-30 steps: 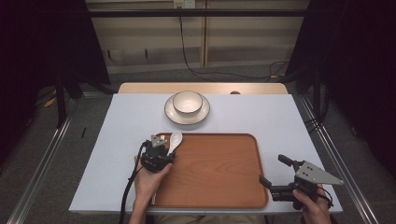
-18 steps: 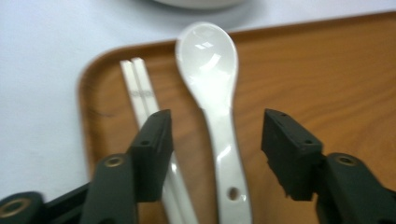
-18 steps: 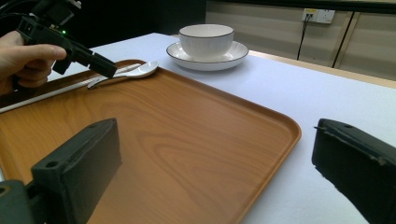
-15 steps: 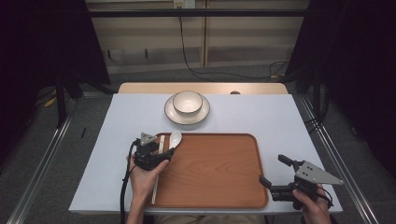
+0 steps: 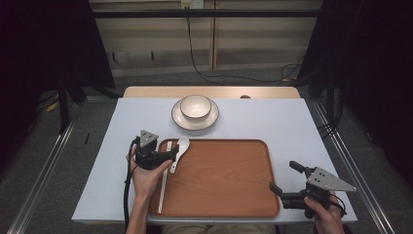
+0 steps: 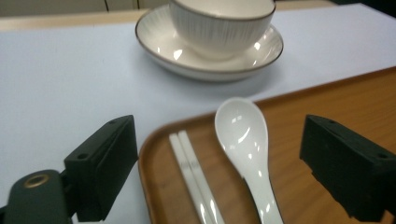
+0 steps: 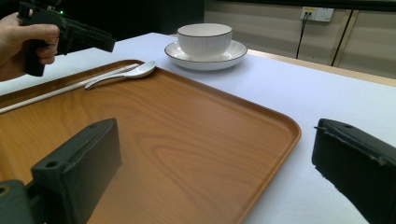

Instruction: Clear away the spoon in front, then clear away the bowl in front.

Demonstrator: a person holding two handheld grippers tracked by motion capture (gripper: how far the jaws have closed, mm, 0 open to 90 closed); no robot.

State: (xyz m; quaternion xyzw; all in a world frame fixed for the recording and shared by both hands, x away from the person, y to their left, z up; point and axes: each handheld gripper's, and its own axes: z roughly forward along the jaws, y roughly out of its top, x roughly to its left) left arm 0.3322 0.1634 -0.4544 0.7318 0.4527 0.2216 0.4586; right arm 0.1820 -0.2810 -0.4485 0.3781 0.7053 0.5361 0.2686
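White table, wooden tray holding spoon and seemingly chopsticks, both tongs apart.

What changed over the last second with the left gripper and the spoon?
The left gripper has just been opening its jaws and backed off to the tray's left edge, leaving the spoon lying free on the tray beside the chopsticks. The right gripper, bowl and saucer stayed put.
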